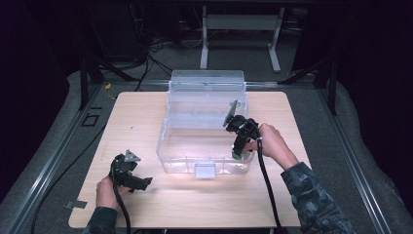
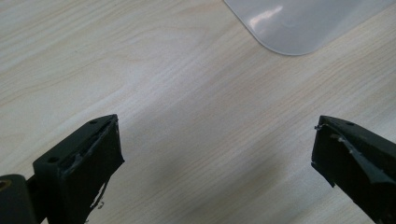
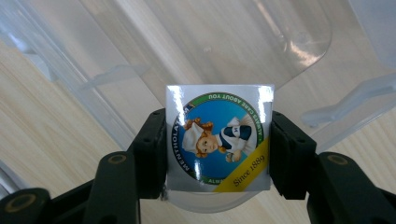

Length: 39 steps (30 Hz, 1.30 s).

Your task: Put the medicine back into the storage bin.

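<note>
A clear plastic storage bin (image 1: 168, 146) stands mid-table with its lid (image 1: 207, 87) tipped up behind it. My right gripper (image 1: 237, 153) points down at the bin's front right corner. In the right gripper view its jaws (image 3: 218, 140) are shut on a small white box (image 3: 218, 135) printed with a round blue nurse picture and "Since 1889". The bin's clear wall (image 3: 93, 84) lies beneath the box. My left gripper (image 1: 142, 183) rests low over the wooden table (image 1: 136, 112), left of the bin's front. Its jaws (image 2: 217, 144) stand wide open on bare wood, with a rounded bin corner (image 2: 299, 23) beyond them.
A white latch (image 1: 204, 169) sits on the bin's front wall. Black cables trail from both grippers over the table's near edge. Behind the table stand a white metal frame (image 1: 238, 29) and floor cables. Grey floor and rails border the table on both sides.
</note>
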Motion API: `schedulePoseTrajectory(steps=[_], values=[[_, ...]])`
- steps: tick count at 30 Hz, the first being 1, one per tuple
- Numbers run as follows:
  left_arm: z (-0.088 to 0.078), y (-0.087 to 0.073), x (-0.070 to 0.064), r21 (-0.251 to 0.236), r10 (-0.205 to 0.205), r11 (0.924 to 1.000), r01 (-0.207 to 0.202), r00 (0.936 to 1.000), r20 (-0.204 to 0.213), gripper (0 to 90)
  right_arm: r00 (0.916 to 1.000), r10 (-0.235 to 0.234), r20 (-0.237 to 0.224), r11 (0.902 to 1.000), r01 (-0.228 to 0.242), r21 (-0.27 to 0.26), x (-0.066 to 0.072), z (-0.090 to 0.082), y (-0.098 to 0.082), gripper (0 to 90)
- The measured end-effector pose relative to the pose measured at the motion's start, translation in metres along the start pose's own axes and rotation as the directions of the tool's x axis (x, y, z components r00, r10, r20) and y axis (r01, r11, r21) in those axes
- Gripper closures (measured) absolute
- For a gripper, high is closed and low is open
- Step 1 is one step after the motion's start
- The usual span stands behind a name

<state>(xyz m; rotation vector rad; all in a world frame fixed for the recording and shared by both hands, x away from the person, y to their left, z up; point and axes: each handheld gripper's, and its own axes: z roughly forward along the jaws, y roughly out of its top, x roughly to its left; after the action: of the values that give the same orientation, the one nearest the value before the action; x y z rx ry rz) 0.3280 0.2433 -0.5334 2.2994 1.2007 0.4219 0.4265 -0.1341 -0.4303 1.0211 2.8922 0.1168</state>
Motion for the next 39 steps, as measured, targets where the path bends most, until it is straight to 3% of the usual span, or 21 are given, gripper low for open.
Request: schedulePoseTrajectory(steps=[2, 3, 13, 15, 16, 20, 29, 30, 32, 33, 39], values=[[0.000, 0.000, 0.000, 0.000, 0.001, 1.0000, -0.001, 1.0000, 0.000, 1.7, 1.0000, -0.010, -0.002, 0.9996, 0.010, 0.028, -0.001, 0.000, 0.000, 46.3], [0.000, 0.000, 0.000, 0.001, 0.000, 1.0000, 0.000, 1.0000, 0.001, 1.7, 1.0000, -0.007, -0.006, 0.9999, 0.007, 0.010, 0.000, 0.003, 0.000, 46.3], [0.000, 0.000, 0.000, 0.002, 0.001, 1.0000, -0.001, 1.0000, 0.002, 1.9, 0.9999, -0.011, -0.006, 0.9989, 0.011, 0.045, 0.000, 0.008, 0.002, 46.2], [0.000, 0.000, 0.000, 0.001, 0.004, 1.0000, -0.004, 1.0000, 0.002, 1.9, 0.9997, -0.005, -0.022, 0.9973, 0.007, 0.073, -0.001, 0.010, 0.003, 46.2], [0.000, 0.000, 0.000, 0.000, 0.003, 1.0000, -0.003, 1.0000, 0.001, 1.9, 0.9997, -0.003, -0.023, 0.9982, 0.005, 0.059, -0.001, 0.012, 0.003, 46.1], [0.000, 0.000, 0.000, 0.000, 0.003, 1.0000, -0.003, 1.0000, 0.000, 1.9, 0.9997, -0.002, -0.026, 0.9951, 0.005, 0.099, -0.002, 0.013, 0.004, 46.1], [0.001, 0.000, 0.000, 0.006, 0.011, 0.9999, -0.011, 0.9999, 0.003, 2.0, 0.9995, 0.007, -0.031, 0.9957, -0.004, 0.093, -0.003, 0.017, 0.003, 45.8], [0.000, 0.000, 0.000, 0.005, 0.011, 0.9999, -0.011, 0.9999, 0.004, 2.0, 1.0000, 0.000, -0.009, 0.9942, 0.001, 0.107, -0.002, 0.016, 0.004, 45.8], [0.000, 0.000, 0.000, 0.005, 0.010, 0.9999, -0.010, 0.9999, 0.005, 2.0, 1.0000, 0.001, -0.010, 0.9941, 0.000, 0.108, -0.002, 0.017, 0.003, 45.8], [0.000, 0.000, 0.000, 0.005, 0.009, 0.9999, -0.009, 1.0000, 0.004, 2.0, 0.9994, 0.006, -0.035, 0.9929, -0.001, 0.119, -0.003, 0.017, 0.004, 45.8], [0.001, 0.000, 0.000, 0.009, 0.010, 0.9999, -0.010, 0.9999, 0.005, 2.0, 0.9994, 0.006, -0.035, 0.9936, -0.002, 0.113, -0.003, 0.023, 0.002, 45.3]])
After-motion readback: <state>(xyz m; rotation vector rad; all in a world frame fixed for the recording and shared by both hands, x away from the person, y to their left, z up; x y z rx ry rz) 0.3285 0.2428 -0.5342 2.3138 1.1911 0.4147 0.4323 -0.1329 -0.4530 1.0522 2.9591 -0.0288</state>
